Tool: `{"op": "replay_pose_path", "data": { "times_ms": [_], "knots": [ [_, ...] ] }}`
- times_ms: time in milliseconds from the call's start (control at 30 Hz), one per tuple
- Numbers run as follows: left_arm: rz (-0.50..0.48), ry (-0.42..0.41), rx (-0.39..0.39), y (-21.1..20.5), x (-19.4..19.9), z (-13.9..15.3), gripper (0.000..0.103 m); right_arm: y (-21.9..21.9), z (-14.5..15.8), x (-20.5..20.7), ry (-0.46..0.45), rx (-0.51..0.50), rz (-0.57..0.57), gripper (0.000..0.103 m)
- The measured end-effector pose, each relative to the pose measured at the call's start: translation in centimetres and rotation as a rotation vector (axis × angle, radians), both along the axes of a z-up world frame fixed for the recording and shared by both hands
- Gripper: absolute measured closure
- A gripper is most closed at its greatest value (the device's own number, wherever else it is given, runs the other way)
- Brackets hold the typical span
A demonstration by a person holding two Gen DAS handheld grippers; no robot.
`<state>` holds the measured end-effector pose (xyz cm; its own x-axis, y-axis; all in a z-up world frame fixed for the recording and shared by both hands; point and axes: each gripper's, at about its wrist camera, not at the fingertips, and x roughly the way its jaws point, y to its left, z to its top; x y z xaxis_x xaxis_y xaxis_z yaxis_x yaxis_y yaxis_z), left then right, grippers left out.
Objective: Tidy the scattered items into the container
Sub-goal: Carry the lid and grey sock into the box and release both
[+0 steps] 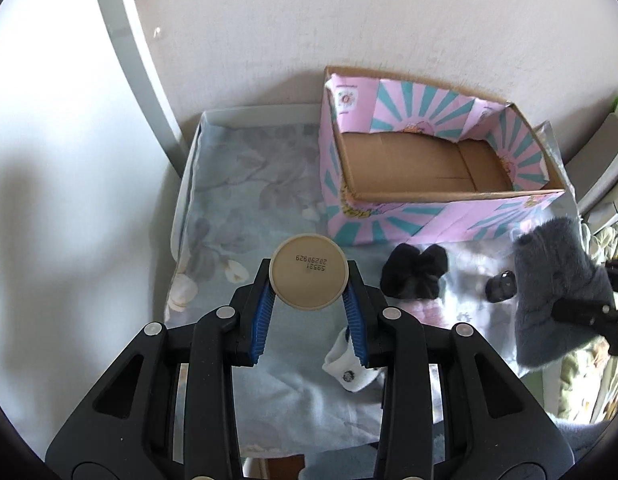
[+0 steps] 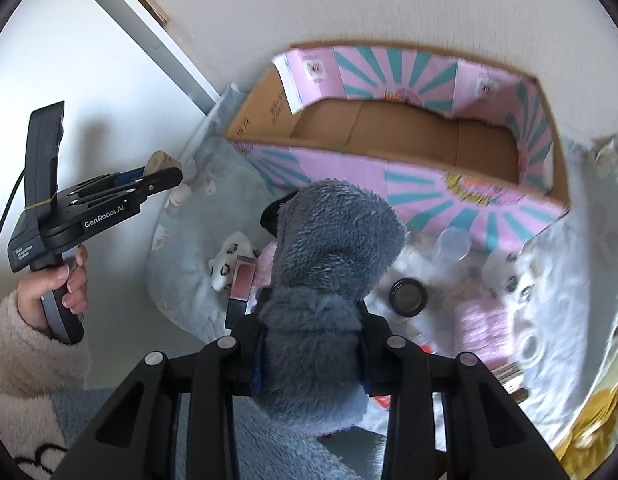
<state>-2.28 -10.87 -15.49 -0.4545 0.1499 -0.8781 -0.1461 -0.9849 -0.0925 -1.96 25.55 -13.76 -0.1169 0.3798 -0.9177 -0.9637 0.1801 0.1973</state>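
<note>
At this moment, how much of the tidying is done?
Nothing is packed yet: the box shows only bare cardboard. In hand: the left gripper clamps a round jar, the right gripper a grey fluffy item. Left on the sheet: black scrunchie, white sock, compact, tape roll.

Both grippers are black plastic with silver rivets and blue ribbed fingers [image 1: 265, 312]; the left gripper [image 2: 161, 172] reads "GenRobot.AI"; fluffy cream sleeve [image 2: 25, 352].

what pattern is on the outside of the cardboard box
Pink with teal sunburst rays on the cardboard box, with a yellow-and-orange figure at the rays' centre. The right wrist view shows it best.
</note>
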Motion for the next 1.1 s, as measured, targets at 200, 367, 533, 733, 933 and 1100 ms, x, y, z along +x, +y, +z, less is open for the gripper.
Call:
{"op": "replay_pose_path", "data": {
  "times_ms": [200, 367, 533, 733, 933, 1100],
  "knots": [
    [-0.018, -0.008, 0.027, 0.5, -0.5, 1.8, 0.073, -0.5, 2.1, 1.3, -0.004, 0.025, 0.055, 0.071],
    [-0.044, 0.033, 0.003, 1.7, -1.1, 4.2, 0.073, -0.3, 4.6, 2.3, -0.052, 0.047, 0.112, 0.071],
    [-0.072, 0.046, 0.037, 3.0, -2.3, 6.2, 0.073, 0.4, 6.8, 3.4, -0.095, 0.074, 0.142, 0.071],
    [-0.128, 0.065, 0.037, 5.6, -4.3, 8.1, 0.073, 2.3, 8.9, 5.1, -0.115, 0.095, 0.153, 0.071],
    [-0.170, 0.055, 0.066, 7.7, -6.6, 8.8, 0.073, 4.9, 9.4, 6.1, -0.165, 0.084, 0.190, 0.071],
    [-0.190, 0.034, 0.044, 9.5, -8.7, 8.2, 0.073, 6.9, 8.9, 7.2, -0.179, 0.073, 0.202, 0.071]
  ]
}}
